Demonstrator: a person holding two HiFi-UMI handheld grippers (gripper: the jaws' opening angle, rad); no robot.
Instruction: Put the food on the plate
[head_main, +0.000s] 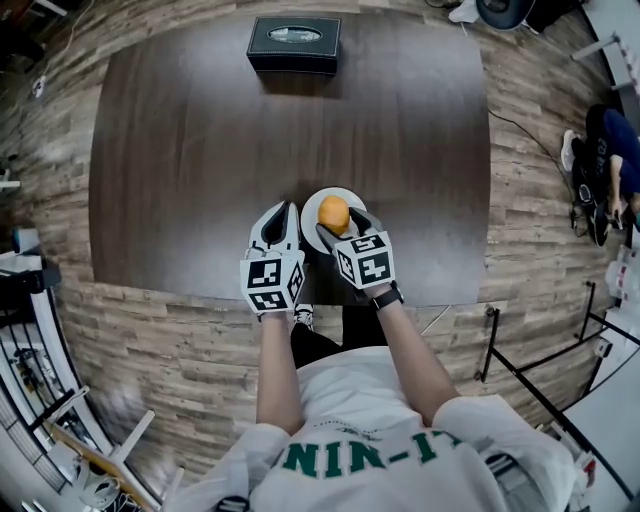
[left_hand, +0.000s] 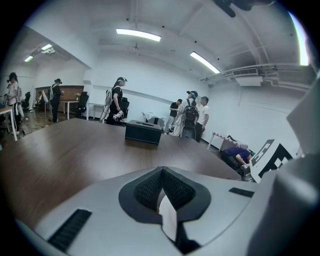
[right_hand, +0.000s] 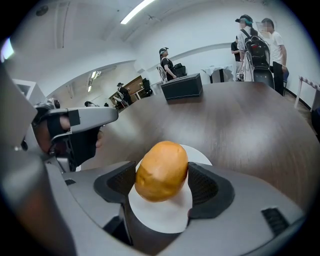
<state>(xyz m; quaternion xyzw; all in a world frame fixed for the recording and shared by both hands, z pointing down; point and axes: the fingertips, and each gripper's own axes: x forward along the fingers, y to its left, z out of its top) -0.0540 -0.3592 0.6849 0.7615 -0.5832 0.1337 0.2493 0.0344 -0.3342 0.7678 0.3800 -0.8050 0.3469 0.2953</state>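
Observation:
An orange-brown roll-shaped piece of food (head_main: 334, 214) (right_hand: 161, 171) sits between the pads of my right gripper (head_main: 345, 226) (right_hand: 163, 181), which is shut on it. Both are right over a small white plate (head_main: 311, 205) (right_hand: 161, 216) near the front edge of the dark wooden table (head_main: 200, 150). I cannot tell whether the food touches the plate. My left gripper (head_main: 286, 212) (left_hand: 161, 171) hovers just left of the plate, its jaws shut with nothing between them. It also shows at the left of the right gripper view (right_hand: 75, 127).
A black box (head_main: 294, 44) (left_hand: 143, 132) (right_hand: 182, 86) stands at the table's far edge. Several people stand beyond the table in the gripper views. Another person crouches on the floor at the right (head_main: 605, 160).

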